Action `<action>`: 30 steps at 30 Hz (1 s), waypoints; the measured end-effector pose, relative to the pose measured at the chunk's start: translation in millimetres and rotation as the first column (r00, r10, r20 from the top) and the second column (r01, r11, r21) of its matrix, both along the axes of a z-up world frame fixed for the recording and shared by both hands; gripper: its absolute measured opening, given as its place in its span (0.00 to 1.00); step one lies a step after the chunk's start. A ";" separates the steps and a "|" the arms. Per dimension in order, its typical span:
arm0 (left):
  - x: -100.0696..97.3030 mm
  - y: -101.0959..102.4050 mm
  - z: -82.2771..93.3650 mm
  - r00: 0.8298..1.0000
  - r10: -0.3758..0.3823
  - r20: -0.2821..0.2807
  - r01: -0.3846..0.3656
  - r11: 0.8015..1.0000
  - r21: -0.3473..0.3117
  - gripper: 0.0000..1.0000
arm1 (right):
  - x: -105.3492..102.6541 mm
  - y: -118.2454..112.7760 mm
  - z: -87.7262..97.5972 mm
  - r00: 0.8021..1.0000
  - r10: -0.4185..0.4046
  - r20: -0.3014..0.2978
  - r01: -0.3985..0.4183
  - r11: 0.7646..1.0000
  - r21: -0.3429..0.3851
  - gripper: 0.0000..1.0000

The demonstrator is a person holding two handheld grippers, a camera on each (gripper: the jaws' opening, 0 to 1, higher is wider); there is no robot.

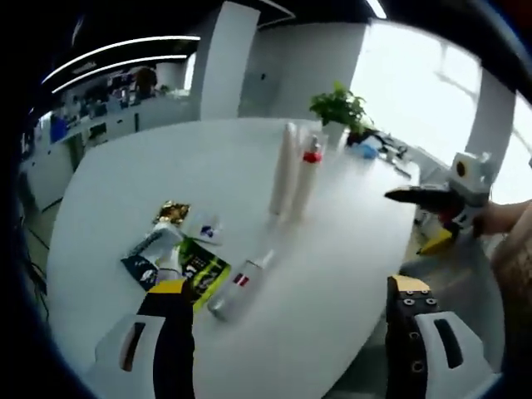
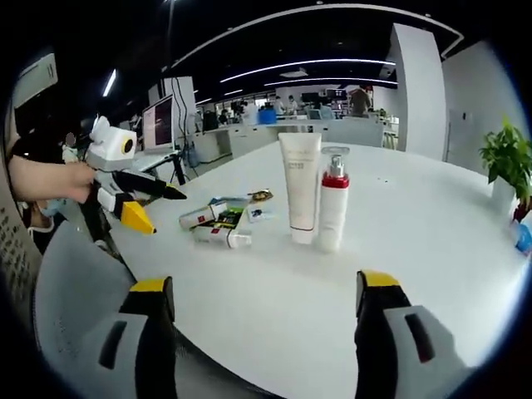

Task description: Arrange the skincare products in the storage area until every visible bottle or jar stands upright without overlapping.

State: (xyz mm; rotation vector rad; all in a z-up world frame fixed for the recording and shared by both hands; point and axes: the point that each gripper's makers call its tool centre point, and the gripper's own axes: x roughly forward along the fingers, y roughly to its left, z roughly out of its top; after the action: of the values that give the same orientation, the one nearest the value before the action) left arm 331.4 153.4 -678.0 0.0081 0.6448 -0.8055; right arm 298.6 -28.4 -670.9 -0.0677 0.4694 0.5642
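On the white table (image 2: 432, 216) a small heap of products lies flat at the left: a dark sachet (image 1: 141, 266), a green pack (image 1: 204, 268), a gold-topped bit (image 1: 173, 211), and a slim clear bottle (image 1: 241, 283) on its side. In the left gripper view that bottle's long axis runs up and to the right, away from the left gripper (image 1: 287, 332), its near end just beside the gripper's left jaw. To the right of the heap a tall tube (image 2: 299, 187) and a red-capped pump bottle (image 2: 334, 204) already stand upright, just beside each other, apart from the heap.

The left gripper hangs spread wide with nothing between its jaws. The right gripper (image 2: 262, 320) is likewise gaping and empty, off the table's near edge, with the standing pair straight ahead and the heap ahead to its left.

I'd judge the left gripper the nearer one to the lying bottle. The next grab probably wants its jaws turned across that slanted axis before lifting it upright, clear of the packs.
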 end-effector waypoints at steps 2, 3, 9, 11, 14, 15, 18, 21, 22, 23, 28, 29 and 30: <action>-8.3 4.6 0.2 1.000 0.017 -0.005 -0.017 1.000 -0.004 0.95 | 0.2 -0.4 0.5 1.000 -0.003 0.003 0.003 1.000 0.000 0.90; -11.5 6.1 -0.1 1.000 0.023 -0.006 -0.023 1.000 -0.002 0.95 | 0.3 -0.4 0.8 1.000 -0.003 0.004 0.003 1.000 0.001 0.90; -28.7 17.5 -3.2 0.999 0.036 -0.022 -0.035 0.999 0.012 0.97 | -0.8 0.9 0.6 1.000 0.003 0.004 -0.003 1.000 -0.002 0.90; -32.5 20.7 -1.2 0.998 0.053 -0.022 -0.053 0.999 0.005 0.97 | -1.1 1.2 0.5 1.000 0.004 0.003 -0.004 1.000 -0.003 0.89; -36.3 23.8 -0.2 0.997 0.077 -0.023 -0.077 0.997 -0.014 0.97 | -1.5 1.5 -0.1 1.000 0.006 0.000 -0.006 1.000 -0.005 0.89; -37.9 25.7 -1.7 0.996 0.084 -0.026 -0.085 0.996 -0.015 0.97 | -1.7 1.8 -0.4 1.000 0.007 -0.002 -0.007 1.000 -0.005 0.89; -41.7 29.7 -4.5 0.995 0.097 -0.026 -0.097 0.995 -0.005 0.97 | -2.0 2.1 -0.9 1.000 0.010 -0.002 -0.010 1.000 -0.008 0.89; -44.4 33.0 -5.8 0.993 0.109 -0.033 -0.109 0.994 -0.003 0.97 | -2.0 2.0 -1.2 1.000 0.009 -0.002 -0.009 1.000 -0.009 0.89; -45.4 33.7 -6.2 0.993 0.113 -0.036 -0.113 0.994 -0.004 0.97 | -2.1 1.9 -0.8 1.000 0.008 -0.002 -0.008 1.000 -0.009 0.89; -45.8 34.3 -6.9 0.993 0.115 -0.037 -0.116 0.993 -0.002 0.97 | -2.1 1.8 -0.9 1.000 0.007 -0.003 -0.007 1.000 -0.008 0.89; -45.4 35.4 -8.8 0.992 0.118 -0.038 -0.118 0.993 0.011 0.97 | -2.0 1.9 -1.0 1.000 0.008 -0.003 -0.008 1.000 -0.009 0.89; -43.9 35.6 -9.4 0.992 0.118 -0.040 -0.118 0.993 0.007 0.97 | -2.0 1.7 -1.1 1.000 0.007 -0.004 -0.007 1.000 -0.010 0.89; -43.8 34.8 -9.8 0.992 0.116 -0.044 -0.116 0.993 0.002 0.97 | -1.7 1.4 -1.1 1.000 0.006 -0.003 -0.006 1.000 -0.008 0.89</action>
State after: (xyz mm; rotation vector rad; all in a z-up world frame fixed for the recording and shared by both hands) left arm 287.7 188.2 -687.9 -0.0472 0.6807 -0.6948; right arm 296.9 -27.0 -672.0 -0.0758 0.4750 0.5688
